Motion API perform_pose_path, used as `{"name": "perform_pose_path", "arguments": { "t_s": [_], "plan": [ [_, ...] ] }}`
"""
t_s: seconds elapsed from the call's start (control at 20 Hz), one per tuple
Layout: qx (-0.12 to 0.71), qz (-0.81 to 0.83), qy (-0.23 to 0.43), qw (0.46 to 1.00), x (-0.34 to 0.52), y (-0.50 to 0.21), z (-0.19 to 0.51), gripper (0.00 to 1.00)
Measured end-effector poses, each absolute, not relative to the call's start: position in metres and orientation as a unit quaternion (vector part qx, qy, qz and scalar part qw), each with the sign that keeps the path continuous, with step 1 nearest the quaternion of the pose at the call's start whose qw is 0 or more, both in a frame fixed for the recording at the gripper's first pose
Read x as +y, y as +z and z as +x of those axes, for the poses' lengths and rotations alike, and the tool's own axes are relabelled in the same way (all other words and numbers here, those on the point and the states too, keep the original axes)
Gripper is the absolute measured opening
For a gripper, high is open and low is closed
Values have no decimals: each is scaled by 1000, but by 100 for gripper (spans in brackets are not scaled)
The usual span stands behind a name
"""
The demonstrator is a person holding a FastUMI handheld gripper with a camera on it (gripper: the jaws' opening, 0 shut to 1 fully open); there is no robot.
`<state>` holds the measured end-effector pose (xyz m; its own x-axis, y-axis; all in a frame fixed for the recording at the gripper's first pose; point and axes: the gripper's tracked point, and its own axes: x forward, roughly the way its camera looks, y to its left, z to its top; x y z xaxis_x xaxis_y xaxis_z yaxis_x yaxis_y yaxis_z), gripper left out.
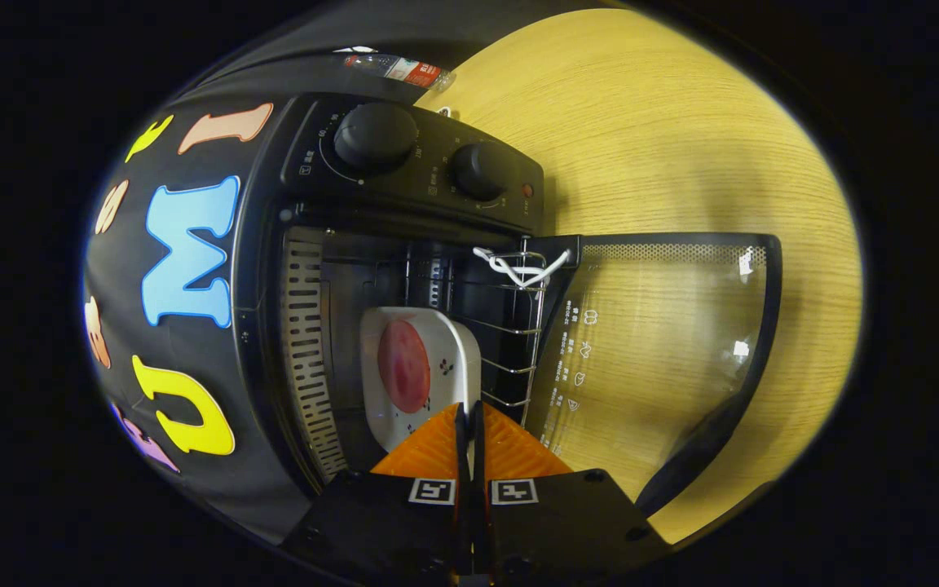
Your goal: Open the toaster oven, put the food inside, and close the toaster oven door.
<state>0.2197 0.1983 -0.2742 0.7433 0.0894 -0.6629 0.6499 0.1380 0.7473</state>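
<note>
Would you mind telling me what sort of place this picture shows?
Probably a staged kitchen-style booth: a black toaster oven stands open on a wooden tabletop, a plate of food inside on the wire rack. The gripper points at it, jaws together.

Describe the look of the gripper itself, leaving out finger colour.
The gripper has two wedge-shaped fingers with ribbed faces, tapering toward the tips. Each sits on a black blocky mount carrying a square black-and-white marker tag. No cables or sleeve are visible.
</note>
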Motion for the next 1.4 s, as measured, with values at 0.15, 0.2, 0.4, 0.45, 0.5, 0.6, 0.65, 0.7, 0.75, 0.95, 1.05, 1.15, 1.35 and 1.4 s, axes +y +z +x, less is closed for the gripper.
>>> {"name": "perform_pose_path", "arguments": {
  "t_s": [0.15, 0.2, 0.4, 0.45, 0.5, 0.6, 0.65, 0.7, 0.75, 0.95, 1.05, 1.15, 1.35, 1.4],
  "plan": [
    [297, 627, -192, 694, 200, -271, 220, 4],
    [295, 627, -187, 696, 201, -269, 220, 10],
    [317, 614, -156, 706, 212, -261, 209, 33],
    [322, 609, -147, 710, 213, -258, 205, 41],
    [322, 603, -140, 716, 213, -256, 202, 49],
    [326, 592, -129, 726, 213, -251, 195, 73],
    [328, 586, -126, 730, 211, -248, 190, 85],
    [327, 578, -121, 738, 208, -244, 186, 98],
    [323, 564, -116, 751, 205, -239, 184, 98],
    [340, 469, -60, 813, 205, -229, 159, 97],
    [355, 425, -40, 832, 207, -233, 143, 97],
    [371, 383, -25, 845, 208, -239, 125, 97],
    [404, 303, 6, 863, 212, -255, 91, 98],
    [408, 282, 11, 868, 211, -258, 88, 98]
  ]
}}
